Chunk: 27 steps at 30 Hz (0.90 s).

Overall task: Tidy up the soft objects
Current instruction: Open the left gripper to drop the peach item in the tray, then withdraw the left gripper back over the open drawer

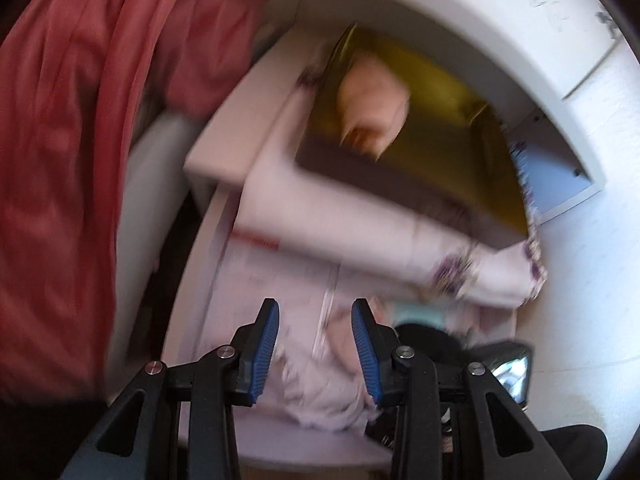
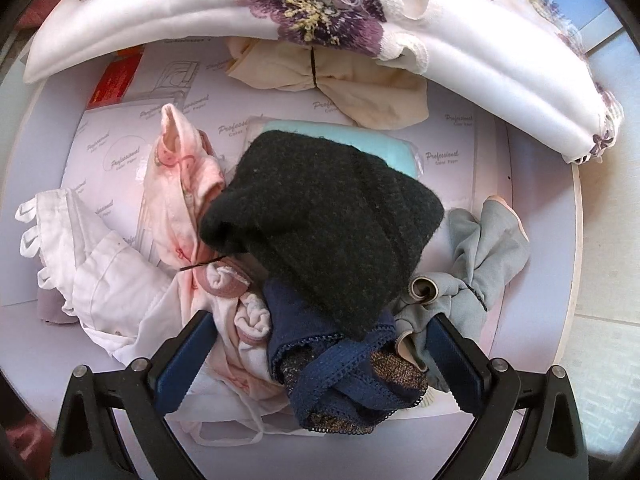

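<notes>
On the round white tabletop, a heap of small soft garments lay below a folded white embroidered cloth. The right gripper hung wide over navy lace underwear; closing seemed next. The left gripper stood narrow, empty.

Black knit hat over a navy lace garment. White cloth embroidered with a purple flower. Pale pink bundle, grey bundle, cream bundle, mint pack.

Tangled soft garments heaped on table
</notes>
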Each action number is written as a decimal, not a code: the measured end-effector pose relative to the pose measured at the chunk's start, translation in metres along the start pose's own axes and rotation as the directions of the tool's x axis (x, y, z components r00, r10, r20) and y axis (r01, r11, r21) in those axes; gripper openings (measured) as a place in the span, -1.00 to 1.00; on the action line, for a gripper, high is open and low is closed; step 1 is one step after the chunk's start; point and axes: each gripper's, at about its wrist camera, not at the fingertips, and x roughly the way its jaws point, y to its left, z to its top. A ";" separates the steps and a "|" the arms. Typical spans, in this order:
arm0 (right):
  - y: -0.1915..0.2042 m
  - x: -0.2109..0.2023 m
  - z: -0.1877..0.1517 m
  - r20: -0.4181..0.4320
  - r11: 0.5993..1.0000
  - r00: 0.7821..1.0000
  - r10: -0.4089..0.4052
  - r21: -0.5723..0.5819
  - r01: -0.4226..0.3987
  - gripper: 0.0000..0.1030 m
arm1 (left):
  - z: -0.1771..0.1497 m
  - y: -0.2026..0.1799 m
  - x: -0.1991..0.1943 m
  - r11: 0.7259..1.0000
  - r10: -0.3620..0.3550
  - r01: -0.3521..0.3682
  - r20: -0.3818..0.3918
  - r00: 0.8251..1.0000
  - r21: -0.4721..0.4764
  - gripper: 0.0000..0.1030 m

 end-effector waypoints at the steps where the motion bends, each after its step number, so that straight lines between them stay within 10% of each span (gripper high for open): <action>1: 0.000 -0.001 0.000 0.000 1.000 1.000 0.001 -0.002 -0.001 1.00 | -0.004 0.002 0.006 1.000 0.000 0.000 -0.023 1.000 -0.011 -0.27; 12: -0.017 -0.012 0.007 0.002 0.997 0.998 0.060 0.051 -0.060 1.00 | -0.026 0.031 0.045 0.996 0.045 -0.056 -0.136 0.990 -0.073 -0.27; 27: -0.025 -0.018 0.002 0.005 0.993 0.997 0.080 0.085 -0.080 1.00 | -0.036 0.005 0.070 0.985 0.148 -0.127 -0.193 0.970 0.113 -0.27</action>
